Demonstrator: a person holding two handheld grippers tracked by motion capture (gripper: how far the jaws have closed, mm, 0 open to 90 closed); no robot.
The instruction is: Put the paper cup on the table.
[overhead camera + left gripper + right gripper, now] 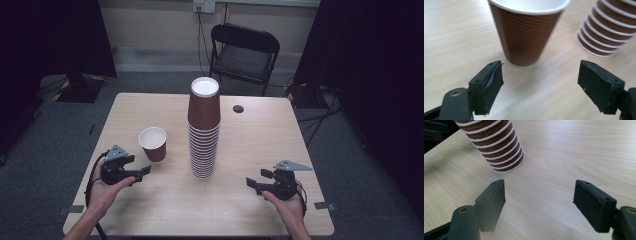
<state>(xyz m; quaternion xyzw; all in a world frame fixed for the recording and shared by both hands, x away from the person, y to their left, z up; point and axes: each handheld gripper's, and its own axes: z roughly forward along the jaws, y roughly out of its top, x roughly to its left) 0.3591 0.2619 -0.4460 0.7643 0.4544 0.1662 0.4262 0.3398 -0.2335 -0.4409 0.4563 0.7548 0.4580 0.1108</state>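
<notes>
No readable text, label, brand or number anywhere

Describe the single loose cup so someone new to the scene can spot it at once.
On the light wooden table, find the tall stack of brown cups at its middle. To its left, just ahead of the left gripper, stands the single cup: upright, alone, its white inside showing.

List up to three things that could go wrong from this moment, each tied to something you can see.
1. The tall stack of brown ribbed paper cups stands narrow and high between both hands; a sideways nudge could probably topple it.
2. The single brown paper cup stands upright just ahead of the open left gripper; a jaw striking it off-centre may knock it over.
3. The open right gripper sits near the stack's base and could clip it.
</notes>
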